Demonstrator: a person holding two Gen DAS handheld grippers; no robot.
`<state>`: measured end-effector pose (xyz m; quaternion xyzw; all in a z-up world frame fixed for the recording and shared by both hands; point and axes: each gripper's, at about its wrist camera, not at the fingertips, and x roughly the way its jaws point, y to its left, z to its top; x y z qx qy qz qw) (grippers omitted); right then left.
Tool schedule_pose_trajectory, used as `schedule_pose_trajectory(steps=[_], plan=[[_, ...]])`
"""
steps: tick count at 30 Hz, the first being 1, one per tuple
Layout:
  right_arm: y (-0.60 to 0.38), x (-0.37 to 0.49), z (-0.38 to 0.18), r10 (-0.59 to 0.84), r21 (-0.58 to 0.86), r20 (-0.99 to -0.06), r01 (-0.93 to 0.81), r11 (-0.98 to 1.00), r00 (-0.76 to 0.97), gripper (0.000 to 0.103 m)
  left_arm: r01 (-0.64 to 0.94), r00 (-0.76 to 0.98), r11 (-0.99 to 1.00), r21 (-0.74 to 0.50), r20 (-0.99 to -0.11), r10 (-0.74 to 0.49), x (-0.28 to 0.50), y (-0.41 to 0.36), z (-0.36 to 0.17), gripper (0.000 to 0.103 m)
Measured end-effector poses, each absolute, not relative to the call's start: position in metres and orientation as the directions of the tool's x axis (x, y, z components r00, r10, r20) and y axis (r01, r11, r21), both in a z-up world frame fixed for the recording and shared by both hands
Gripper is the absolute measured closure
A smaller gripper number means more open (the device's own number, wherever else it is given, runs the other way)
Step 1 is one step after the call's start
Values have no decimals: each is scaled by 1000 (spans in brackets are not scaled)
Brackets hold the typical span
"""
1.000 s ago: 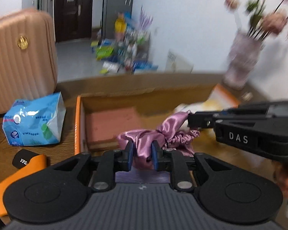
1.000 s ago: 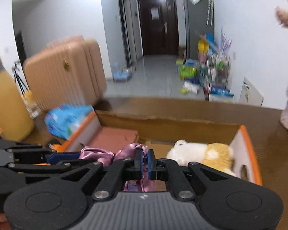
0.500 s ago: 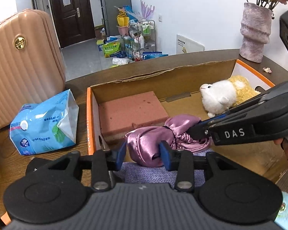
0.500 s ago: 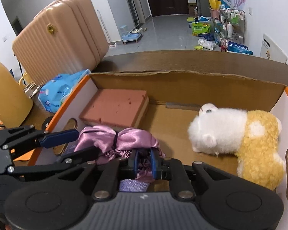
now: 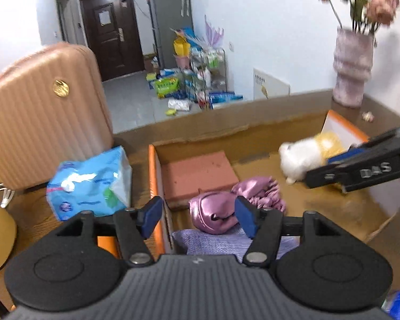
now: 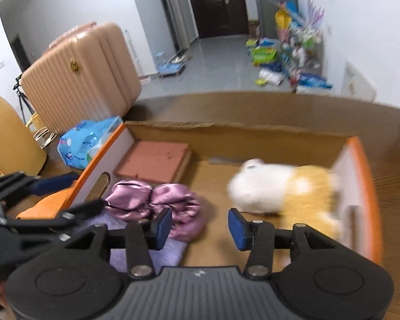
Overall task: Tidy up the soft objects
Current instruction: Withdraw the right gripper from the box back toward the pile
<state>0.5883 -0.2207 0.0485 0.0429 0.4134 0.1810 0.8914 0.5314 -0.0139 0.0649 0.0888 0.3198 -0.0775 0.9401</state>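
Note:
A pink satin scrunchie (image 5: 226, 202) (image 6: 157, 200) lies loose in the cardboard box (image 5: 153, 176) (image 6: 360, 160), partly on a lilac knitted cloth (image 5: 213, 242) (image 6: 146, 256). Behind it lies a pink sponge block (image 5: 200, 173) (image 6: 154, 161). A white and yellow plush toy (image 5: 304, 157) (image 6: 274, 186) rests at the box's right end. My left gripper (image 5: 197, 216) hangs just above and in front of the scrunchie, jaws opening, pads off it. My right gripper (image 6: 200, 225) is beside the scrunchie, jaws opening over bare box floor. Each gripper shows in the other's view.
A blue tissue pack (image 5: 90, 184) (image 6: 85, 141) lies left of the box beside a tan suitcase (image 5: 45, 122) (image 6: 82, 72). A vase with flowers (image 5: 353, 66) stands at the far right on the wooden table (image 5: 34, 213). An orange thing (image 6: 48, 205) lies left of the box.
Both grippers held the scrunchie stretched between them, lowered it into the box, then opened and let it go. It now lies on the lilac cloth, and both grippers have drawn back.

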Motion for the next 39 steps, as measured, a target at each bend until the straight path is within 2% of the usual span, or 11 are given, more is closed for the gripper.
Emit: schedule_pose_trajectory(steps=[5, 10, 16, 18, 23, 25, 29, 33, 36, 39], plan=[[-265, 534, 91, 259, 115, -683, -251, 961, 683, 48, 145, 840, 987, 69, -535, -86, 479, -3, 110, 35], [-307, 442, 120, 164, 20, -521, -180, 984, 838, 35, 105, 920, 994, 15, -381, -92, 395, 9, 129, 28], [-334, 358, 116, 107, 18, -427, -109, 994, 898, 35, 91, 947, 995, -47, -304, -101, 310, 11, 129, 22], [-335, 325, 114, 112, 38, -384, -105, 994, 917, 35, 82, 955, 994, -69, -279, -99, 280, 14, 121, 16], [-324, 240, 96, 163, 67, -322, -150, 986, 932, 34, 89, 947, 988, -125, -298, -123, 204, 26, 89, 16], [-316, 210, 87, 188, 72, -314, -174, 982, 931, 30, 94, 949, 988, -119, -288, -125, 173, 27, 78, 16], [-305, 164, 68, 268, 134, -320, -236, 962, 909, 30, 66, 944, 990, -120, -315, -102, 127, 31, 56, 14], [-289, 118, 46, 283, 152, -330, -245, 958, 901, 30, 81, 938, 995, -61, -333, -97, 88, 27, 41, 13], [-284, 91, 29, 322, 204, -364, -263, 943, 874, 30, 107, 935, 994, -34, -337, -112, 80, 20, 38, 12], [-281, 82, 21, 317, 185, -387, -263, 947, 866, 30, 112, 932, 993, -39, -341, -118, 84, 18, 36, 12]])
